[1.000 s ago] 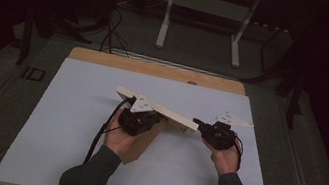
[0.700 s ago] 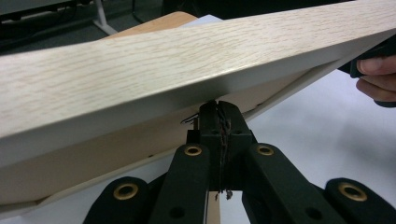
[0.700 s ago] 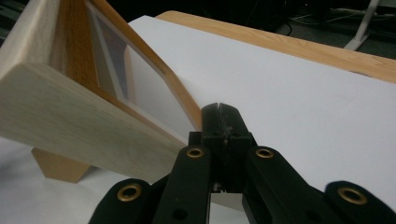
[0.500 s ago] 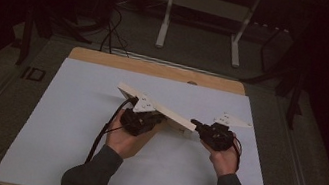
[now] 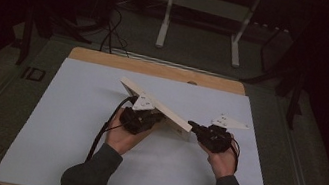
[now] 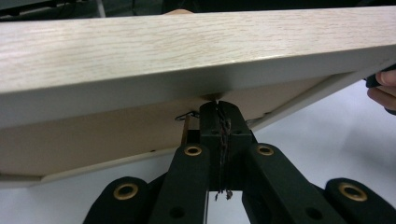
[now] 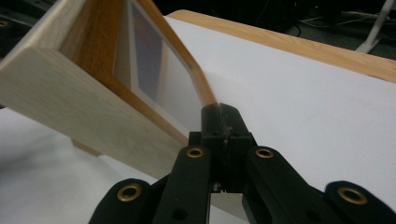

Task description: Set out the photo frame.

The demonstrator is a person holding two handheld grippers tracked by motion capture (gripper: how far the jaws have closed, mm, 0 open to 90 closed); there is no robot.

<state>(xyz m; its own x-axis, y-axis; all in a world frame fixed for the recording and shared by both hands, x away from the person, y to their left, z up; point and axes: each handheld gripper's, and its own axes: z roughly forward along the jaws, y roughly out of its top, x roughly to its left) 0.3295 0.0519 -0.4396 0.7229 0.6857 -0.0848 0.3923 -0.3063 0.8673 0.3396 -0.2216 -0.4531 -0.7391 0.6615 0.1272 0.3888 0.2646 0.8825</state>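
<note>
White table [image 5: 69, 132]: both tools' jaws closed against tilted wooden picture frame [image 5: 160, 104].

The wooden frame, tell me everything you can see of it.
The frame is pale, light-grained wood with a thick flat edge; the right gripper view shows a darker wood inner border around what looks like a glazed panel. Seen from above, it is tilted and slants across the middle of the white mat. The left gripper meets its underside with jaws together, and the right gripper seems to pinch its inner rim.
</note>
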